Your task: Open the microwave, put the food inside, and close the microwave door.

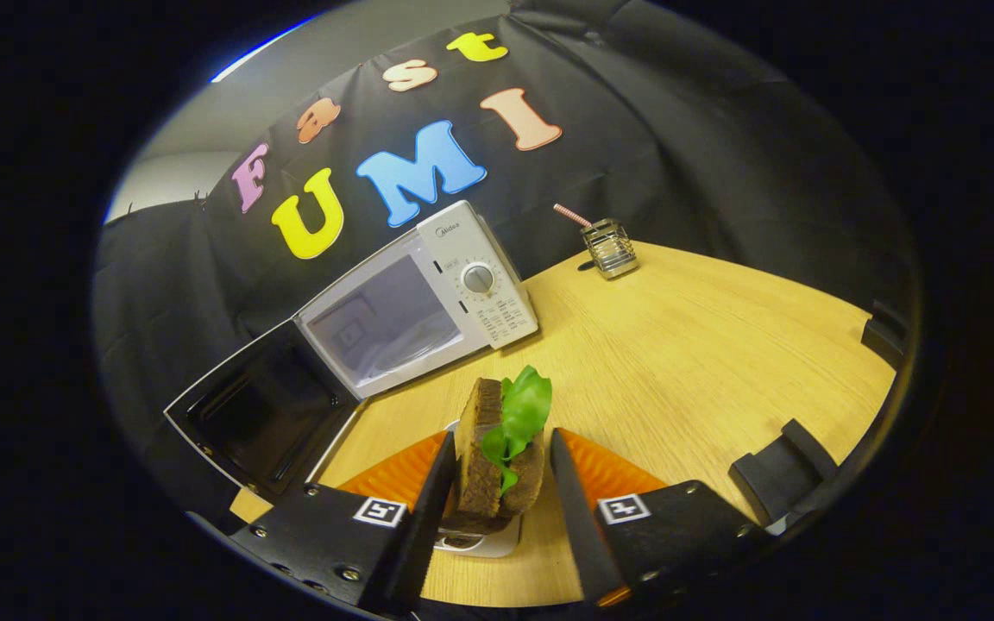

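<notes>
A sandwich (497, 457) of brown bread with a green lettuce leaf stands on edge between my fingers. My gripper (497, 479) is shut on it, one finger (430, 500) against each bread face. A small white stand (484, 542) shows just under the sandwich, on the wooden table (687, 371). Beyond the fingers, to the left, stands the white microwave (480, 276) with its dial panel on the right. Its door (260, 414) is swung wide open to the left, dark inner face showing. The pale cavity (385, 328) is open to me.
A small wire-mesh holder (611, 248) with a striped straw stands on the table's far side, right of the microwave. Black clamps (777, 470) sit on the table's right edge. The black cloth wall (678, 155) closes off the back.
</notes>
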Available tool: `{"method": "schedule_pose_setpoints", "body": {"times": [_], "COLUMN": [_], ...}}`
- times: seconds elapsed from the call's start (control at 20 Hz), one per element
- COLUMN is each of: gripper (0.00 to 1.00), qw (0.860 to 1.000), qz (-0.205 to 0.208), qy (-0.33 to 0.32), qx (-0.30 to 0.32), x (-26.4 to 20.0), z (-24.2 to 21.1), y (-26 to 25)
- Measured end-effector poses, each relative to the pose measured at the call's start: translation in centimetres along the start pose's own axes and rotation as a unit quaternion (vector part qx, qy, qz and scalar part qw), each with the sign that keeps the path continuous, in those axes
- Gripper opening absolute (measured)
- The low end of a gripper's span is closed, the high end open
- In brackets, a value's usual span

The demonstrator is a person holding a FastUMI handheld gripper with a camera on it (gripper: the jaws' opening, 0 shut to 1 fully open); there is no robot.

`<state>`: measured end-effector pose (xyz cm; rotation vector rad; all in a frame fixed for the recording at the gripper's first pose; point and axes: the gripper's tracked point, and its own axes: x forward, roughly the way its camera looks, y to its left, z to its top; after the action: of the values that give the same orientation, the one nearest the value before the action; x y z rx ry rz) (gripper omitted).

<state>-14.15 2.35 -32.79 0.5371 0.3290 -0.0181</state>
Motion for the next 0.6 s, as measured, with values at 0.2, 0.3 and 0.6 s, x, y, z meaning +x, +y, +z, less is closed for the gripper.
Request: {"method": "schedule_pose_setpoints", "body": {"times": [0.2, 0.3, 0.6], "gripper": [0.3, 0.22, 0.22], "qw": [1.0, 1.0, 0.998], "qz": [0.014, 0.022, 0.039], "qy": [-0.001, -0.003, -0.041], "qx": [-0.005, -0.011, -0.028], "x": [-0.2, 0.0, -0.9], "z": [0.2, 0.5, 2.9], "y": [0.8, 1.6, 3.6]}}
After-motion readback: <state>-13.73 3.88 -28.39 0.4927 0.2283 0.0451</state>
